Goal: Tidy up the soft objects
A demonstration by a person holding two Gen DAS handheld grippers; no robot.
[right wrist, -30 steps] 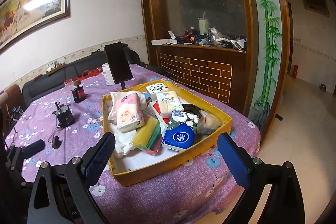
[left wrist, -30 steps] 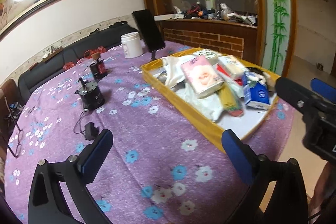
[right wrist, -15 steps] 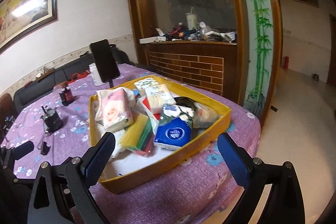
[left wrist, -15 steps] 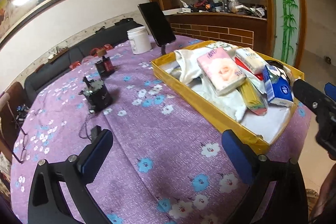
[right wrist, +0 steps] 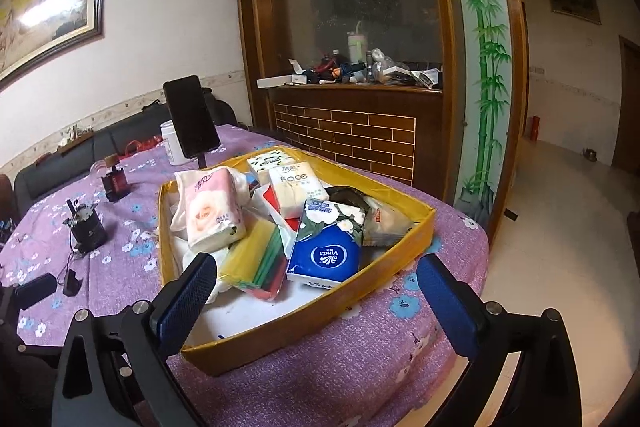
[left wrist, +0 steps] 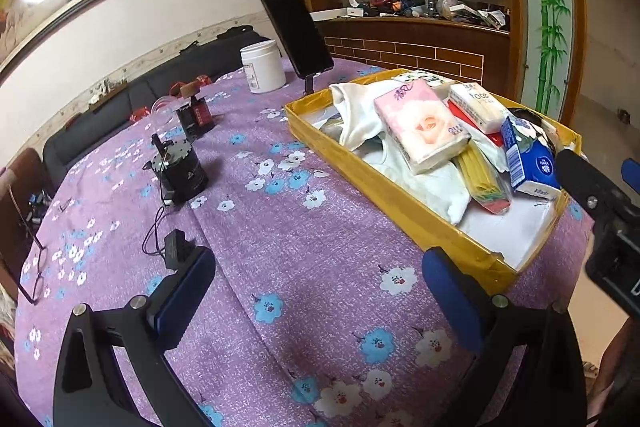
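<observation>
Both tongs hang over the near edge of the round table (left wrist: 280,227), which is draped in a purple flowered cloth, and both gape wide with nothing between their blue pads.

The left tongs (left wrist: 316,291) hover above bare cloth; the yellow tray (left wrist: 384,187) lies ahead of them and off to the right, its near corner just beyond the right-hand pad. The right tongs (right wrist: 316,291) face the tray (right wrist: 400,255) squarely, so its near rim runs across the gap between their fingers and the soft things sit just ahead.

Piled in the tray:
- a pink tissue pack (right wrist: 208,211) on the left, resting on white cloth (left wrist: 360,111);
- a cream pack marked "face" (right wrist: 296,187) behind it;
- a blue Vinda tissue pack (right wrist: 324,255) nearest the right tongs;
- a yellow bag of folded cloths (right wrist: 248,259) between the pink and blue packs.

Out on the cloth to the left stand a black canister (left wrist: 180,171), a white jar (left wrist: 262,67) and a dark phone on a stand (left wrist: 296,31) just behind the tray. A pair of glasses (left wrist: 36,267) lies at the far left edge.
</observation>
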